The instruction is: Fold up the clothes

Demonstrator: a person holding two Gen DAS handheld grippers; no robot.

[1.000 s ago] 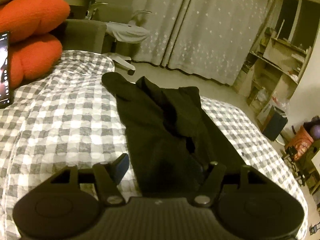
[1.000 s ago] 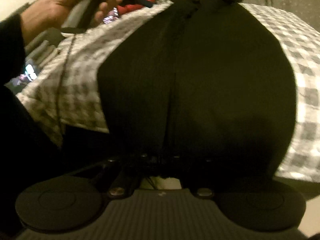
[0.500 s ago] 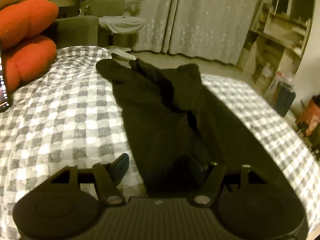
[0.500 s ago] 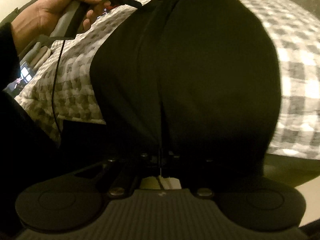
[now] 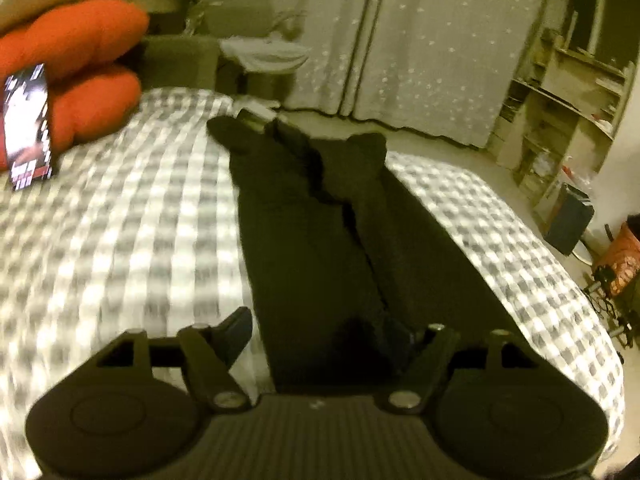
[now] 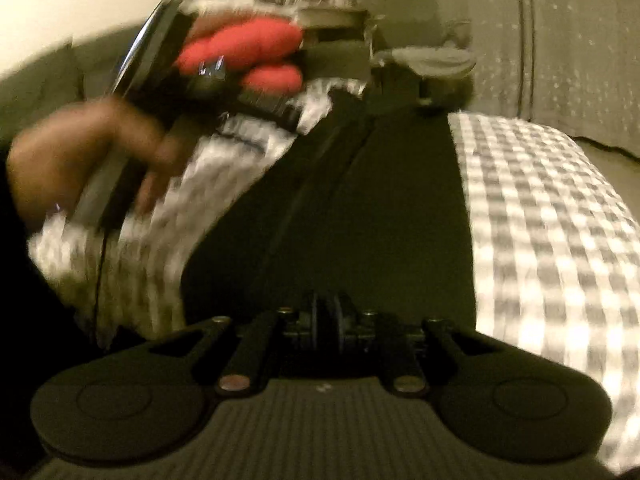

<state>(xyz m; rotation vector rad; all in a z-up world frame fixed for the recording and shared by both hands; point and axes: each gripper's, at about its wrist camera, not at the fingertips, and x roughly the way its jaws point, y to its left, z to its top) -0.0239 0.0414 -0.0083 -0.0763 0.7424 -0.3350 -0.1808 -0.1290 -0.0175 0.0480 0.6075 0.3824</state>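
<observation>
Left gripper [image 5: 320, 332] wide open over near end of black trousers [image 5: 320, 240], nothing pinched; right gripper [image 6: 326, 322] barely parted, just opening, free of cloth. Trousers flat lengthwise on checked bedspread [image 5: 120, 240], legs together; cross folds still pending

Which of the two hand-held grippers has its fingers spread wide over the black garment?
The left hand-held gripper: its fingers stand far apart over the black garment. The right hand-held gripper has only a narrow gap.
</observation>
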